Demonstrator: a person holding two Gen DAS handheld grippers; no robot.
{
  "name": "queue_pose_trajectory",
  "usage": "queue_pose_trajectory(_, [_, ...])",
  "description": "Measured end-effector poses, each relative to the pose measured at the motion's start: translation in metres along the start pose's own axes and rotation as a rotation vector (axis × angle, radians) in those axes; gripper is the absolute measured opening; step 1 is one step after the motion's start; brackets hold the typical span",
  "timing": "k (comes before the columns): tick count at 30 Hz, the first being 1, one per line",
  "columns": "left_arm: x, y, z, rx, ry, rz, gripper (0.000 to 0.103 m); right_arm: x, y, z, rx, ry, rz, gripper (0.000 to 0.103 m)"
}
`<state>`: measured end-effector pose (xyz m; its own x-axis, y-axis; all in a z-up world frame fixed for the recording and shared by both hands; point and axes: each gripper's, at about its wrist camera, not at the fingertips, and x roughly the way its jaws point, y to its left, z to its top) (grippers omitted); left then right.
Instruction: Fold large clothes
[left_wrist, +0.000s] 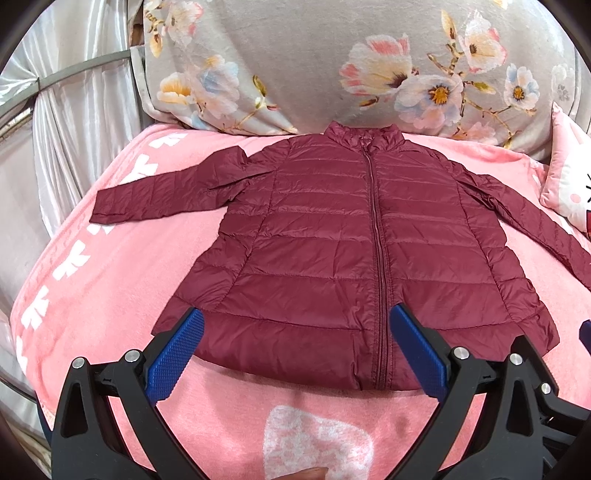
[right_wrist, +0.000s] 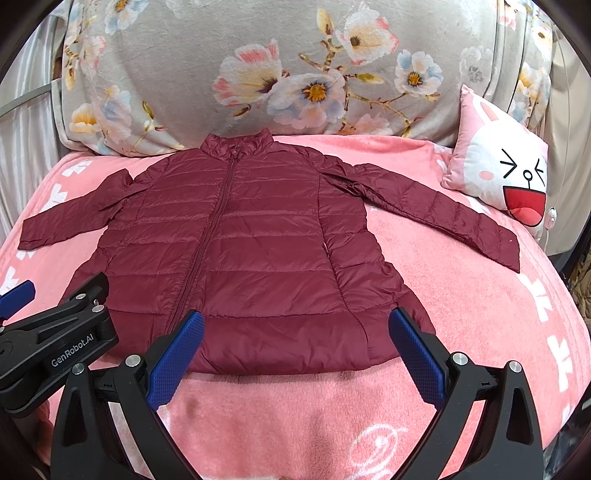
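Item: maroon quilted puffer jacket (left_wrist: 332, 236), zipped shut, lying flat and front-up on a pink fleece blanket (left_wrist: 92, 295); collar at the far end, hem near, both sleeves spread out to left and right.
Left gripper (left_wrist: 295, 350): blue-padded fingers wide apart, holding nothing, poised over the near hem.
Right gripper (right_wrist: 295, 350): fingers likewise spread, empty, over the hem further right.
Far side: grey floral pillow (right_wrist: 258, 66). Far right: pink rabbit-face cushion (right_wrist: 498, 173), beside the right sleeve.
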<state>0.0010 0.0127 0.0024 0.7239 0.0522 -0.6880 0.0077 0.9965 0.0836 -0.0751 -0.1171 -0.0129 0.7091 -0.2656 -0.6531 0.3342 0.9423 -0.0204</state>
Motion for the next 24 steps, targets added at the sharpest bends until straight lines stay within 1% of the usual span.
queue_pose_trajectory(3, [0.005,0.005,0.0,-0.029,0.015,-0.019,0.098,0.007,-0.005,0.001,0.021,0.021,0.013,0.098])
queue_pose_trajectory(5, [0.008,0.006,0.001,-0.047,0.015,-0.024,0.098,0.014,-0.017,0.002,0.058,0.036,0.01,0.098])
queue_pose_trajectory(9, [0.021,0.006,0.002,-0.039,0.045,-0.022,0.098,0.037,-0.058,0.006,0.161,0.066,-0.012,0.098])
queue_pose_trajectory(11, [0.031,0.006,0.001,-0.032,0.076,-0.027,0.098,0.053,-0.086,0.012,0.216,0.073,-0.045,0.098])
queue_pose_trajectory(13, [0.038,0.006,0.0,-0.032,0.092,-0.024,0.098,0.067,-0.116,0.018,0.27,0.071,-0.096,0.098])
queue_pose_trajectory(17, [0.056,0.005,0.001,-0.033,0.124,-0.014,0.098,0.097,-0.191,0.032,0.391,0.048,-0.211,0.098])
queue_pose_trajectory(19, [0.062,0.004,0.002,-0.028,0.134,-0.034,0.098,0.113,-0.233,0.037,0.451,0.046,-0.256,0.098])
queue_pose_trajectory(20, [0.065,0.003,0.003,-0.025,0.138,-0.04,0.098,0.124,-0.256,0.038,0.491,0.053,-0.269,0.098])
queue_pose_trajectory(22, [0.069,0.0,0.003,-0.017,0.139,-0.048,0.098,0.144,-0.301,0.037,0.592,0.068,-0.269,0.098])
queue_pose_trajectory(24, [0.073,-0.004,0.004,-0.002,0.135,-0.05,0.098,0.159,-0.334,0.035,0.69,0.067,-0.26,0.098])
